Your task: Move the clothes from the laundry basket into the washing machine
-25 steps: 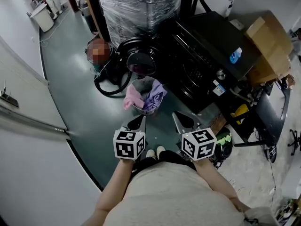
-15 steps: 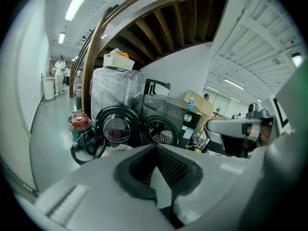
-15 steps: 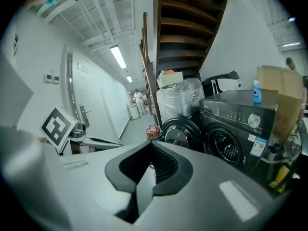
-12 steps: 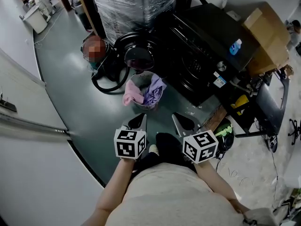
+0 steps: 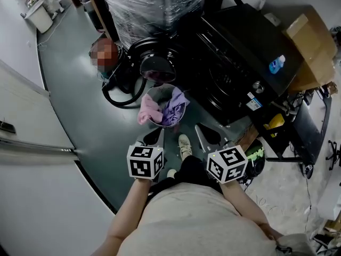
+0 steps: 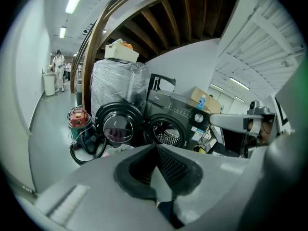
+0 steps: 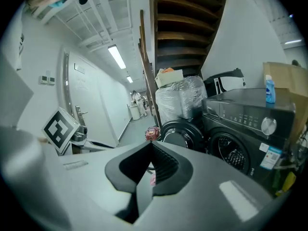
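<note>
A round laundry basket (image 5: 160,97) stands on the floor in front of the black washing machine (image 5: 240,57), holding a pink cloth (image 5: 148,111) and a purple cloth (image 5: 173,108). The machine's round door (image 5: 157,65) hangs open to the left, and the drum opening (image 6: 166,131) shows in the left gripper view. My left gripper (image 5: 159,133) is shut and holds nothing, a short way in front of the basket. My right gripper (image 5: 199,130) is also shut and holds nothing, beside the left and just right of the basket. In the gripper views the left gripper (image 6: 156,148) and the right gripper (image 7: 151,146) hide most of the basket.
A red vacuum cleaner (image 6: 77,118) with a black hose (image 5: 120,95) sits left of the open door. A plastic-wrapped stack (image 5: 154,4) stands behind it. A cardboard box (image 5: 311,41) and a blue bottle (image 5: 276,64) rest on the machine. A white wall (image 5: 26,121) runs along the left. The person's shoe (image 5: 184,144) is between the grippers.
The person has stepped toward the basket, one shoe now forward between the grippers. Both grippers have come closer to the basket, still shut and holding nothing.
</note>
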`<state>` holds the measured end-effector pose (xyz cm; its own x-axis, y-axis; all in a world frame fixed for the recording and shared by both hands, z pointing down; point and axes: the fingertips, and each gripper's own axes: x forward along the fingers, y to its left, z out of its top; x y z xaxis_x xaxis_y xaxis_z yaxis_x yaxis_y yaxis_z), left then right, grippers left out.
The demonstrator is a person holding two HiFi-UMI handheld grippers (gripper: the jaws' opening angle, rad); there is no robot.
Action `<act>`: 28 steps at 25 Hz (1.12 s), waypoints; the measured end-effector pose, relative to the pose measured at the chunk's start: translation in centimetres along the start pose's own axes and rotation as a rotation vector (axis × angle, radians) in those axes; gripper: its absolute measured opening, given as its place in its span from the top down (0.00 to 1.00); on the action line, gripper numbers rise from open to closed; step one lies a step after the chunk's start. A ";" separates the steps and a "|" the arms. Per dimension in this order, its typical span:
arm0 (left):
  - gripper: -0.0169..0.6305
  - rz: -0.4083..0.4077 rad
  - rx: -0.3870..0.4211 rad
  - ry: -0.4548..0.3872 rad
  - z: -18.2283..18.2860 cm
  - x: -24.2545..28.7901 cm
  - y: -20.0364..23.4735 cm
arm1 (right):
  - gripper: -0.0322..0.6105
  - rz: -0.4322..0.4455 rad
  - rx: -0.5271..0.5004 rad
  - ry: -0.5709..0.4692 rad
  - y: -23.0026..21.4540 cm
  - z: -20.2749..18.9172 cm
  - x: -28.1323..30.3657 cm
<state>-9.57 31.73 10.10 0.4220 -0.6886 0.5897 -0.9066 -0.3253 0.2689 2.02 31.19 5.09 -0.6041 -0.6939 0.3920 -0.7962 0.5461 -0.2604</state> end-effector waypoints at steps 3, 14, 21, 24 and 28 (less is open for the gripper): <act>0.97 0.007 0.001 0.000 2.7 3.1 0.8 | 0.91 0.035 -0.007 0.014 -2.5 2.0 3.1; 0.97 0.075 -0.066 -0.033 11.2 11.8 4.3 | 0.91 0.107 -0.097 0.107 -10.5 6.6 11.7; 0.97 0.092 -0.121 0.016 10.2 13.6 4.8 | 0.91 0.131 -0.086 0.166 -11.9 5.7 14.0; 0.97 0.101 -0.125 0.032 10.0 14.1 5.4 | 0.91 0.128 -0.074 0.191 -12.4 5.1 15.0; 0.97 0.089 -0.137 0.069 9.1 14.8 5.9 | 0.91 0.117 -0.063 0.230 -12.6 4.1 16.1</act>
<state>-8.64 13.65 13.49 0.3431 -0.6628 0.6656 -0.9346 -0.1702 0.3122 2.23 11.20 11.11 -0.6629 -0.5032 0.5545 -0.7132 0.6498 -0.2629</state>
